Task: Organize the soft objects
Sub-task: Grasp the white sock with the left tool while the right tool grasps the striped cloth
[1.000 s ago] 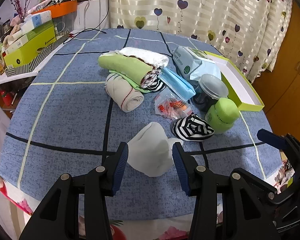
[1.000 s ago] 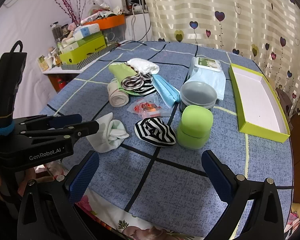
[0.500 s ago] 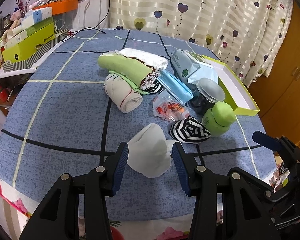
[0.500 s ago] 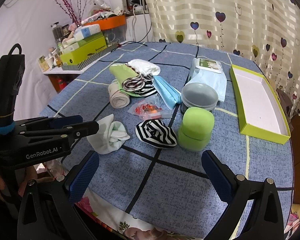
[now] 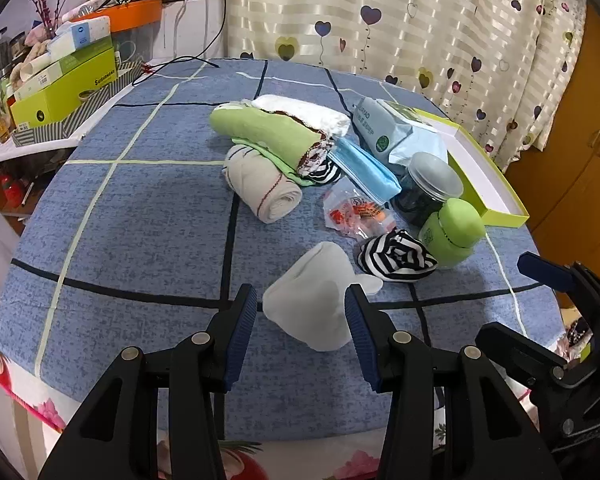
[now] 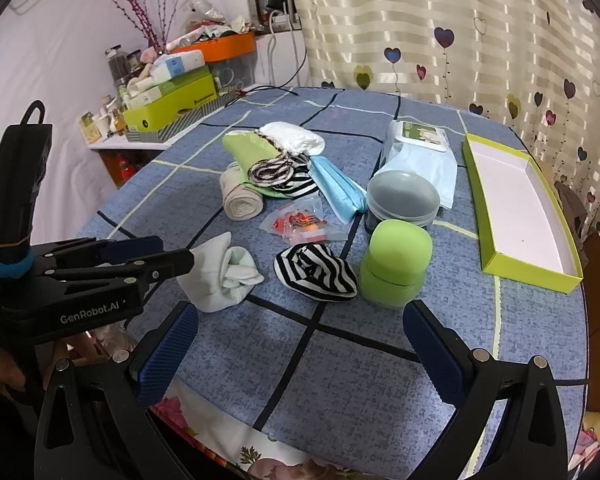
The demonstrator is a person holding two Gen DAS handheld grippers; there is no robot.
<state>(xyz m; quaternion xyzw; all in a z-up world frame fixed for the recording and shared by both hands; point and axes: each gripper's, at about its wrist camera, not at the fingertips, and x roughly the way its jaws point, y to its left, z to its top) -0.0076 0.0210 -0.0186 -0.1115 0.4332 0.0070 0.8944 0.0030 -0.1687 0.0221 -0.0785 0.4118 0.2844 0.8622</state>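
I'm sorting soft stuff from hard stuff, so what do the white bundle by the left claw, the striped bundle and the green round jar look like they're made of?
White rolled bundle: soft matte knit fabric, likely a sock; it folds and slumps. Black-and-white striped bundle: similar stretchy knit, creased and limp. Light green round jar: probably rigid plastic, smooth with a faint sheen, and a lid seam shows.
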